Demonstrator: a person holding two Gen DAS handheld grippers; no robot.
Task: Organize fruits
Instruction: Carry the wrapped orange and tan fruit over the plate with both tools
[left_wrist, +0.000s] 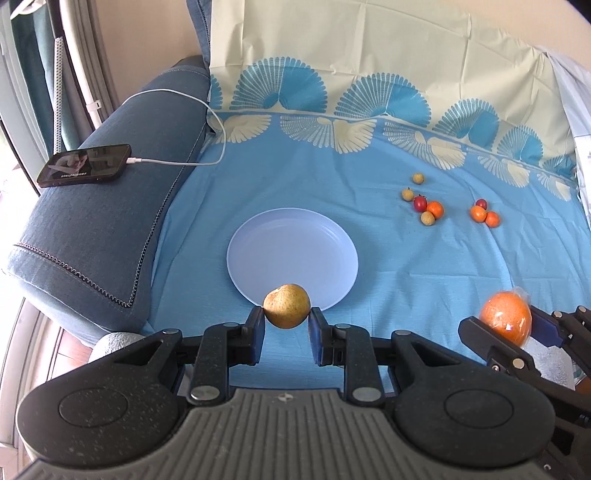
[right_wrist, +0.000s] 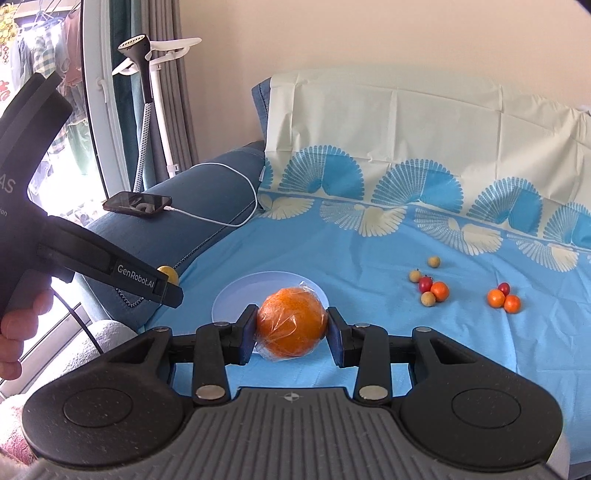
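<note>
My left gripper (left_wrist: 287, 320) is shut on a yellow-brown pear (left_wrist: 286, 305), held just above the near rim of the pale blue plate (left_wrist: 291, 247). My right gripper (right_wrist: 291, 334) is shut on a large orange wrapped in clear film (right_wrist: 291, 326), held over the near side of the plate (right_wrist: 229, 299). In the left wrist view the orange (left_wrist: 506, 319) shows at the right, lower than the plate. In the right wrist view the left gripper's body (right_wrist: 110, 269) crosses the left side, with a bit of the pear (right_wrist: 168, 274) showing behind it.
Small fruits lie on the blue cloth (left_wrist: 406, 266) at the right: tan longans (left_wrist: 418, 178), red ones (left_wrist: 420, 202) and small oranges (left_wrist: 484, 216). A phone (left_wrist: 85, 170) on a white cable (left_wrist: 207, 122) rests on the blue sofa arm (left_wrist: 110, 236). A hand (right_wrist: 14, 332) holds the left gripper.
</note>
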